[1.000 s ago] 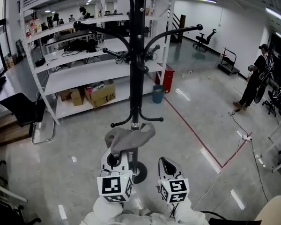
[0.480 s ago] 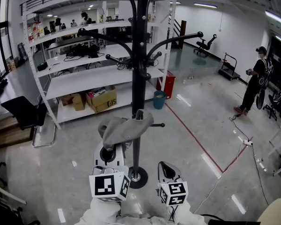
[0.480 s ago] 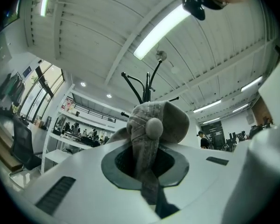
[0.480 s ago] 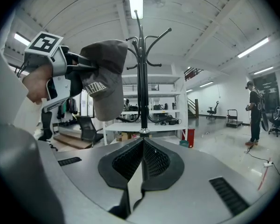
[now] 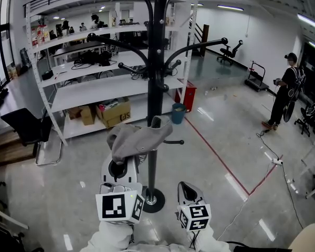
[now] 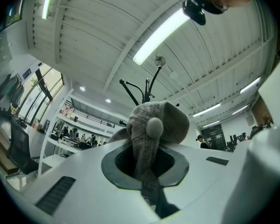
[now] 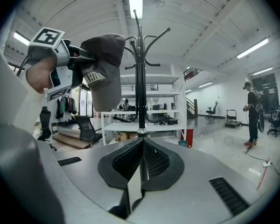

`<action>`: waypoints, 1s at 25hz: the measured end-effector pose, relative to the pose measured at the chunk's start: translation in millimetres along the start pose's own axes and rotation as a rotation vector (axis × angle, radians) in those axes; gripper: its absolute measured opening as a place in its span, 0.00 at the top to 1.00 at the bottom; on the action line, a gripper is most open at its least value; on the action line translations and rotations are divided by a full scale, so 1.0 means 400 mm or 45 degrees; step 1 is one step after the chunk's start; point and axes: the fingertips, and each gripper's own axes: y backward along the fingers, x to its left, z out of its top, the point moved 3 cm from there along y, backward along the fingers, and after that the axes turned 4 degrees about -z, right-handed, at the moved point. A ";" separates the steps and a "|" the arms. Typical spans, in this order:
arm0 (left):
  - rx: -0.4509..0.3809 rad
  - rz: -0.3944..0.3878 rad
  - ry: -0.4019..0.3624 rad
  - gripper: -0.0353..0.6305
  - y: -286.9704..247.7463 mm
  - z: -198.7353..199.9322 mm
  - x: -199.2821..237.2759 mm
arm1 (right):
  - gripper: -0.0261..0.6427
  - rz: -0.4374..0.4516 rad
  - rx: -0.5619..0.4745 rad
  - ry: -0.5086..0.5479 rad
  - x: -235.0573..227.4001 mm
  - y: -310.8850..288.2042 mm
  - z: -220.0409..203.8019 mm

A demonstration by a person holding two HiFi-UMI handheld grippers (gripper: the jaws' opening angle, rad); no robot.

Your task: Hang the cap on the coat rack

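Soft, light cap (image 5: 139,139) drooping limp from left gripper (image 5: 120,160) jaws clamped on a cloth fold; right gripper (image 5: 187,189) jaws closed, empty; probably hooks easiest by open crown.

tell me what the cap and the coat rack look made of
The cap looks like soft grey woven cloth, matte: stitched seams, a covered top button, and it sags. The coat rack is probably metal, glossy black: thin curved arms with highlights.

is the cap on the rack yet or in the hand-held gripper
Not hung: the cap is pinched in the left hand-held gripper, beside the coat rack.
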 end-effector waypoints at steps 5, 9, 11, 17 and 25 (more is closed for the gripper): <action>-0.059 0.001 -0.031 0.92 -0.023 0.048 -0.004 | 0.94 -0.008 0.004 -0.007 -0.016 0.000 -0.002; -0.056 0.011 -0.031 0.92 -0.041 0.046 -0.004 | 0.94 -0.022 0.015 -0.023 -0.036 -0.002 -0.010; -0.057 0.015 -0.033 0.92 -0.047 0.047 -0.004 | 0.94 -0.027 0.020 -0.029 -0.046 -0.001 -0.015; -0.117 0.037 -0.061 0.92 -0.075 0.086 0.002 | 0.94 -0.040 0.036 -0.048 -0.071 -0.005 -0.027; -0.150 0.059 -0.095 0.92 -0.123 0.112 0.004 | 0.94 -0.054 0.044 -0.059 -0.092 -0.004 -0.038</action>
